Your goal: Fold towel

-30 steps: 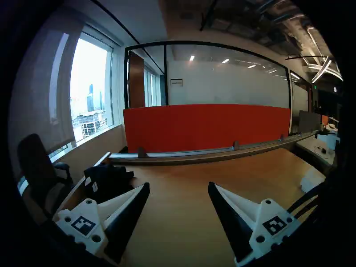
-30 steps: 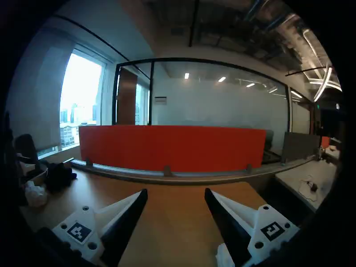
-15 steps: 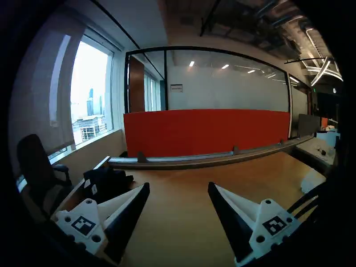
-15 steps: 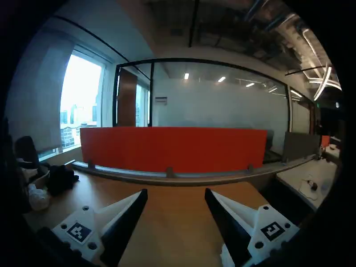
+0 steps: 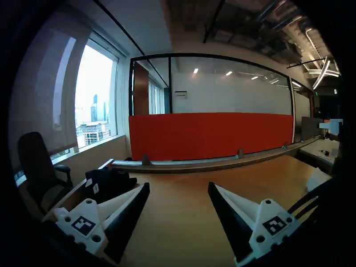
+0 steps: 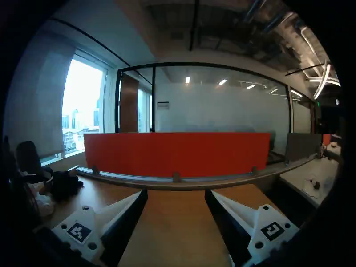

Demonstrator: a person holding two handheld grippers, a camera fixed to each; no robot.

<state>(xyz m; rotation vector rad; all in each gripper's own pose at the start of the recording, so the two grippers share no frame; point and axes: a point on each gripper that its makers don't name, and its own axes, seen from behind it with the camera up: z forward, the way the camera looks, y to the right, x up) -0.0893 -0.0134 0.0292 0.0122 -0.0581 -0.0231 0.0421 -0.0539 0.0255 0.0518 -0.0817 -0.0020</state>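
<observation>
Towel (image 5: 318, 178), seemingly white at desk (image 5: 178, 218) edge; left claw (image 5: 178, 190), right claw (image 6: 175, 196) gape empty; black bag (image 5: 109, 181) left.

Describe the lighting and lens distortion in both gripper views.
Left gripper view: the window is blown out white, leaving the office chair beside it a dark silhouette, and the fisheye bends the window frame. Right gripper view: the window is overexposed too, the ceiling light strip glares at upper right, and the rail under the red divider curves.

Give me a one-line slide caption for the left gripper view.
Open left gripper held over a wooden desk, black bundle at image left, orange divider behind.
</observation>
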